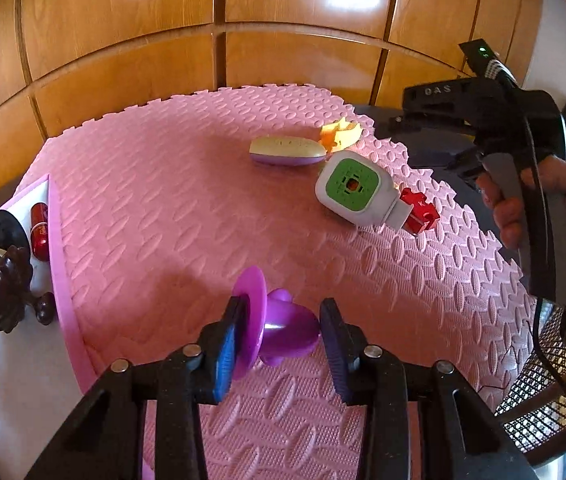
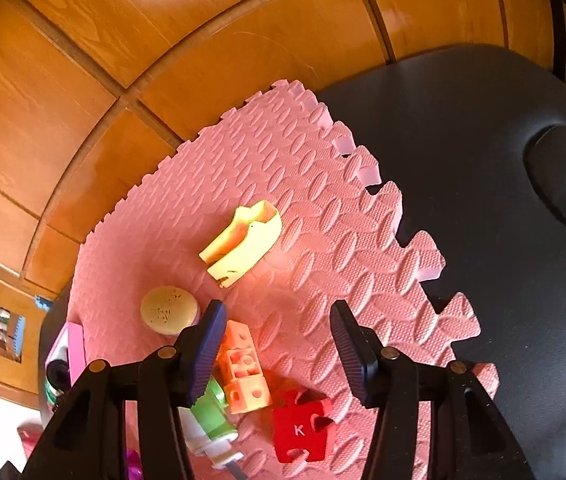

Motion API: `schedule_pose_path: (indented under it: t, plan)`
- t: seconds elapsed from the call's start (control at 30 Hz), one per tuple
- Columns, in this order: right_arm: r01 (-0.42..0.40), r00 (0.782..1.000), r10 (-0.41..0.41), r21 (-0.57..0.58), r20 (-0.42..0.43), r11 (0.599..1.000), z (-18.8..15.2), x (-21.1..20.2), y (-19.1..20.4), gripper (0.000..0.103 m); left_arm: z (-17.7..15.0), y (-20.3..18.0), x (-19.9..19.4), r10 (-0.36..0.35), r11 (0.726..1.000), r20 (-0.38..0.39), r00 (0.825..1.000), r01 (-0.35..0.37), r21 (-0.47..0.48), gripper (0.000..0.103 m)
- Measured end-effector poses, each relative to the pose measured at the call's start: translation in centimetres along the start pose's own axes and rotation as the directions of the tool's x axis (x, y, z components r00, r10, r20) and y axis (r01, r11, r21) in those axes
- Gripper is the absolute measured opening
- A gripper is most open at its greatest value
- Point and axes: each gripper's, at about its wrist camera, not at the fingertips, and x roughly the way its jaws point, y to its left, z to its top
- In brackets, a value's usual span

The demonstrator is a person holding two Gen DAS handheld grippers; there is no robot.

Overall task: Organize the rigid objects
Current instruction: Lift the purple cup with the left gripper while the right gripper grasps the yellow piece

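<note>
Fingers of the left gripper [image 1: 283, 340] straddle the purple toy [image 1: 279, 330] near me on the pink mat [image 1: 155, 200], left pad on its disc, right pad apart, not gripping. I'd centre on the body before closing, then carry it left to the tray [image 1: 59, 280]. Right gripper [image 2: 279, 344] hangs wide, holding nothing, above the orange block [image 2: 243, 372].

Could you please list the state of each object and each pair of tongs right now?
Left tongs: open, straddling the purple toy.
Purple toy: on the mat, disc against one finger.
Right tongs: open, empty.
White-and-green device: tipped on its side.
Red puzzle block: lying flat, K up.
Yellow piece: lying on the mat.
Pink tray: already holds items.
</note>
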Motion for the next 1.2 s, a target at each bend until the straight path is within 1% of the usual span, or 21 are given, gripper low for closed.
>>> schedule_pose_path:
  t: [0.03, 0.13, 0.2, 0.27, 0.4, 0.53, 0.57, 0.6, 0.63, 0.67, 0.73, 0.8, 0.83, 0.9, 1.03, 1.13, 1.2]
  plan:
    - [0.0, 1.0, 0.0, 0.006, -0.004, 1.0, 0.1, 0.1, 0.1, 0.063, 0.0, 0.0, 0.0, -0.001, 1.0, 0.003, 1.0, 0.001, 0.002, 0.039]
    - [0.01, 1.0, -0.009, 0.035, -0.014, 0.999, 1.1, 0.9, 0.7, 0.063, -0.2, 0.1, -0.1, -0.007, 1.0, 0.012, 1.0, 0.007, 0.001, 0.039]
    - [0.034, 0.999, -0.033, 0.046, -0.018, 0.998, 2.1, 1.7, 1.5, 0.065, -0.3, 0.3, -0.2, -0.015, 1.0, 0.015, 1.0, 0.015, -0.006, 0.039]
    - [0.063, 0.997, -0.061, 0.061, -0.04, 0.996, 3.1, 2.9, 2.2, 0.068, -0.3, 0.3, -0.2, -0.023, 1.0, 0.017, 1.0, 0.023, -0.017, 0.039]
    - [0.128, 0.99, -0.123, 0.07, -0.072, 0.989, 4.1, 4.9, 3.3, 0.069, -0.4, 0.6, -0.3, -0.04, 0.999, 0.021, 0.999, 0.041, -0.035, 0.038]
    - [0.169, 0.983, -0.165, 0.037, -0.083, 0.985, 4.5, 6.7, 4.6, 0.069, -0.5, 0.8, -0.3, -0.049, 0.998, 0.027, 0.998, 0.05, -0.037, 0.038]
    - [0.194, 0.978, -0.193, 0.004, -0.083, 0.981, 4.5, 7.1, 5.1, 0.071, -0.6, 0.9, -0.3, -0.054, 0.998, 0.028, 0.998, 0.055, -0.04, 0.038]
    - [0.23, 0.969, -0.234, -0.061, -0.077, 0.971, 4.3, 7.4, 5.9, 0.069, -0.6, 0.9, -0.3, -0.057, 0.997, 0.028, 0.998, 0.058, -0.042, 0.038]
    - [0.247, 0.964, -0.256, -0.12, -0.07, 0.962, 4.1, 7.6, 6.6, 0.042, -0.6, 1.0, -0.4, -0.06, 0.997, 0.03, 0.998, 0.061, -0.045, 0.038]
    - [0.258, 0.959, -0.275, -0.18, -0.074, 0.949, 3.7, 7.8, 7.1, 0.025, -0.6, 1.0, -0.4, -0.062, 0.997, 0.03, 0.998, 0.063, -0.046, 0.038]
    - [0.294, 0.947, -0.317, -0.252, -0.054, 0.922, 3.2, 7.8, 7.4, 0.025, -0.7, 1.0, -0.5, -0.062, 0.997, 0.034, 0.998, 0.063, -0.045, 0.038]
    - [0.289, 0.947, -0.319, -0.313, -0.046, 0.905, 2.7, 7.7, 7.4, 0.025, -0.7, 1.0, -0.5, -0.061, 0.997, 0.035, 0.998, 0.063, -0.047, 0.038]
    - [0.287, 0.944, -0.325, -0.368, -0.046, 0.884, 2.5, 7.8, 7.6, 0.025, -0.7, 1.0, -0.4, -0.075, 0.996, 0.039, 0.996, 0.077, -0.05, 0.038]
    - [0.281, 0.943, -0.331, -0.433, -0.043, 0.856, 2.2, 7.9, 7.9, 0.025, -0.6, 0.9, -0.3, -0.069, 0.996, 0.039, 0.997, 0.071, -0.051, 0.038]
    - [0.254, 0.951, -0.306, -0.453, -0.043, 0.854, 2.0, 7.6, 7.4, 0.025, -0.6, 0.8, -0.4, -0.062, 0.996, 0.038, 0.997, 0.064, -0.056, 0.038]
    - [0.27, 0.949, -0.316, -0.483, -0.014, 0.833, 1.5, 7.7, 7.8, 0.025, -0.5, 0.7, -0.3, -0.056, 0.997, 0.037, 0.998, 0.058, -0.056, 0.038]
    - [0.277, 0.946, -0.323, -0.49, -0.011, 0.827, 1.4, 7.7, 8.0, 0.025, -0.5, 0.6, -0.3, -0.053, 0.997, 0.034, 0.998, 0.055, -0.057, 0.038]
